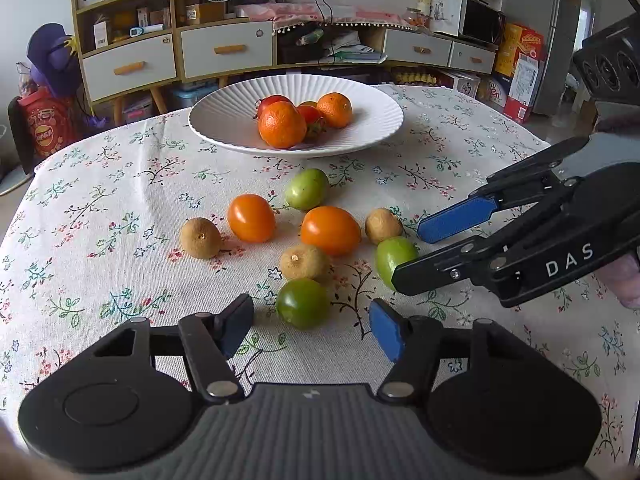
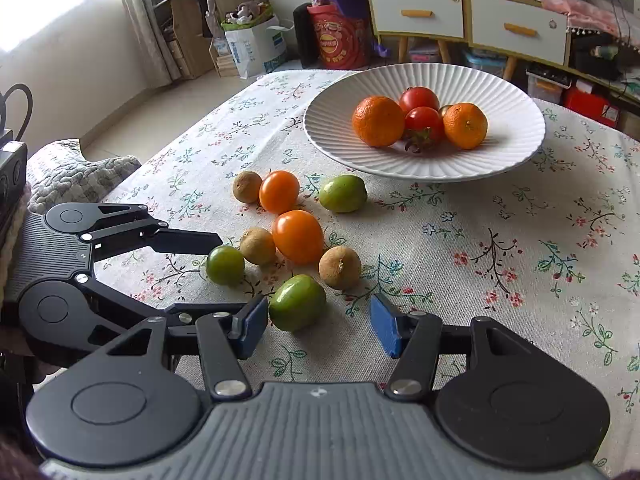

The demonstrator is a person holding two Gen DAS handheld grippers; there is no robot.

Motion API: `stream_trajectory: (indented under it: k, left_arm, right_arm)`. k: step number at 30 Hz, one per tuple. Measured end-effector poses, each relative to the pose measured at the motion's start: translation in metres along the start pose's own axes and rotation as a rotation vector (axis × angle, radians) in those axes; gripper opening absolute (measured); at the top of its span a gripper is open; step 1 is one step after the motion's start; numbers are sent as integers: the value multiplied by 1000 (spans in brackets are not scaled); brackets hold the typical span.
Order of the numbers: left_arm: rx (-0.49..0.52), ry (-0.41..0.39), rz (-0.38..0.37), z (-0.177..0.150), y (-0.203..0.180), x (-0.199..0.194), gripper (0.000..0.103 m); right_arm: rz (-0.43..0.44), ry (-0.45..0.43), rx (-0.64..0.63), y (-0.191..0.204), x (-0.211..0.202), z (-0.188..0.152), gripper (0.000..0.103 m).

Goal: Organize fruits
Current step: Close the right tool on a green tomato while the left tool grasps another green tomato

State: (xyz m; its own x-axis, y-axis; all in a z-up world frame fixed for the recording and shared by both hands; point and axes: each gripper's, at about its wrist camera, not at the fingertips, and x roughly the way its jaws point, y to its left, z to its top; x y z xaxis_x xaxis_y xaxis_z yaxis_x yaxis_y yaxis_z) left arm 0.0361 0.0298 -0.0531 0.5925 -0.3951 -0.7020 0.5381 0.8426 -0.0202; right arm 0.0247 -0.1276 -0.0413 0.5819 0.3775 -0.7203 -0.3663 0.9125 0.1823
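A white ribbed plate [image 1: 224, 120] [image 2: 328, 128] holds two mandarins [image 1: 282, 124] and red tomatoes [image 2: 419, 98]. On the flowered cloth in front of it lie two orange tomatoes [image 1: 330, 230], three brown round fruits [image 1: 200, 238] and three green ones. My left gripper [image 1: 311, 330] [image 2: 232, 274] straddles the near green fruit [image 1: 303, 303] [image 2: 225, 265], with gaps on both sides. My right gripper [image 2: 319, 328] [image 1: 408, 258] has another green fruit [image 2: 297, 302] [image 1: 394, 258] between its jaws. That fruit sits against the left blue pad [image 2: 254, 326], and the right pad stands clear of it.
The third green fruit [image 1: 307, 189] lies nearest the plate. The two grippers sit close together over the fruit cluster. A grey quilted cushion [image 2: 80, 172] is at the table's left edge. Cabinets with drawers [image 1: 224, 50] stand behind the table.
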Motion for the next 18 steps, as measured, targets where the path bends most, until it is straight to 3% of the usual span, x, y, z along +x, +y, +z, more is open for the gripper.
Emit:
stream_trajectory:
  k: [3,14,18]
  left_arm:
    - [-16,0,-1,2,1,0,48]
    - [-26,6,-16,4,3,0,24]
    - [-30,10,-19,4,4,-1,23]
  right_arm:
    - [7,3,3,2,2,2,45]
    - [33,16,30,8,8,6,28]
    - [37,14,33,7,7,6,27]
